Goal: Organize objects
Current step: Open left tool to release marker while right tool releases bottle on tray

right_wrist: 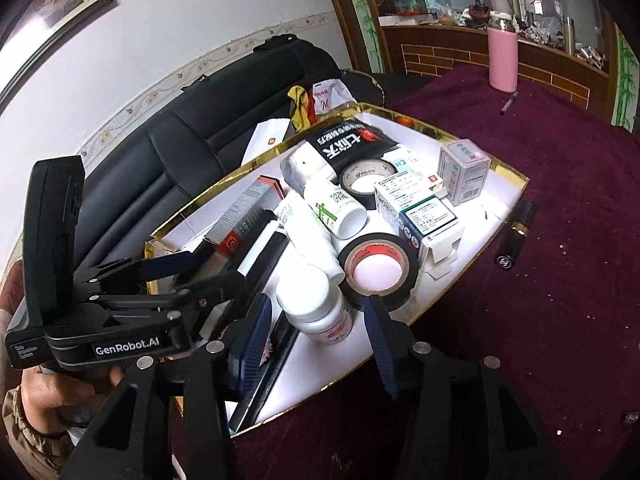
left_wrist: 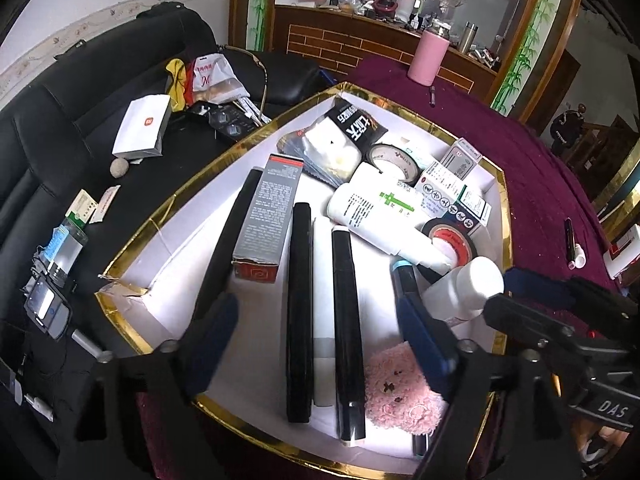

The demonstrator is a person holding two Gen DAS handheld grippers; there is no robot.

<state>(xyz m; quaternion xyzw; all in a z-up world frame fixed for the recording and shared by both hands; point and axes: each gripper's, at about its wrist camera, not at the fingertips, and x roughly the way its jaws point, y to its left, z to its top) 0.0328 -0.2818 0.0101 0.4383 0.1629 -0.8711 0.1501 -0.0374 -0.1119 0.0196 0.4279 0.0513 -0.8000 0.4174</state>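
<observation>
A white tray with a gold rim [left_wrist: 160, 220] [right_wrist: 460, 134] holds the items. My left gripper [left_wrist: 320, 344] [right_wrist: 200, 270] hangs open over two long black cases [left_wrist: 300, 312] and a white stick, touching none of them. A pink plush [left_wrist: 400, 392] lies by its right finger. My right gripper [right_wrist: 316, 336] [left_wrist: 512, 294] straddles a white pill bottle [right_wrist: 316, 304] [left_wrist: 464, 290] that rests on the tray; a small gap shows on each side, so the pads are off it. A black tape roll with a red core [right_wrist: 376, 268] lies just beyond.
The tray also holds a grey carton [left_wrist: 268, 216], a green-cross bottle [right_wrist: 336, 208] and medicine boxes [right_wrist: 424, 212]. A pink tumbler [right_wrist: 502, 60], a marker [left_wrist: 572, 244] and a black tube [right_wrist: 516, 236] lie on the purple cloth. The black sofa [left_wrist: 60, 120] to the left carries clutter.
</observation>
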